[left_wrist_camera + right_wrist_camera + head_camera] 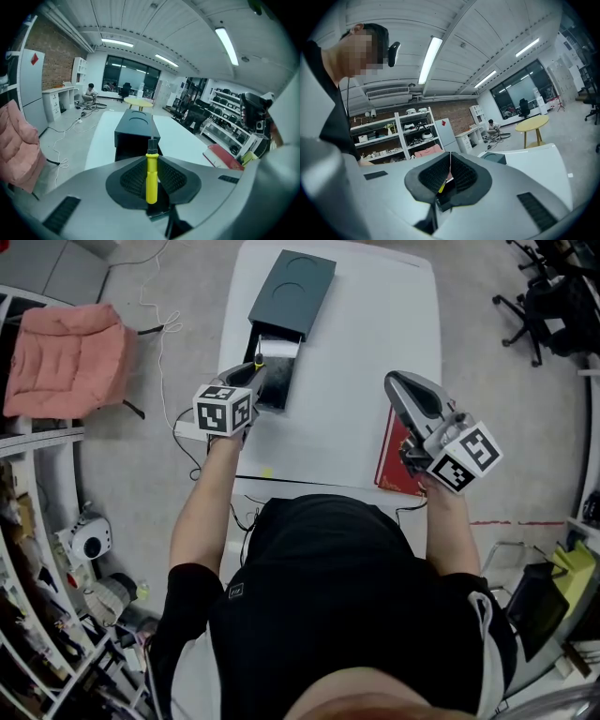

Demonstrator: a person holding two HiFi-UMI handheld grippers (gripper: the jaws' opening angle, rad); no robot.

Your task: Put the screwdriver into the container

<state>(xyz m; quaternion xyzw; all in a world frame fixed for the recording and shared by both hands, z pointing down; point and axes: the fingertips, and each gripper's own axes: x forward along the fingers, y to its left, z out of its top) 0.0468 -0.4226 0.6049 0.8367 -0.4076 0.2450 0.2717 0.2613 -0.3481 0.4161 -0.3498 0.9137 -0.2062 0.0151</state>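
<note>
My left gripper point(251, 371) is shut on a yellow-handled screwdriver point(151, 177), whose black neck and thin shaft point ahead past the jaws. In the head view the screwdriver point(258, 361) hovers at the near left corner of the dark green container point(292, 289), over its pulled-out drawer point(278, 367). In the left gripper view the container point(135, 130) stands straight ahead on the white table point(180, 136). My right gripper point(401, 388) is held above the table's right side, jaws shut with nothing between them point(449, 176).
A red book point(395, 463) lies at the table's near right corner, under my right gripper. A pink cushioned chair point(67, 354) stands on the floor to the left, with cables beside it. Shelves and office chairs ring the room.
</note>
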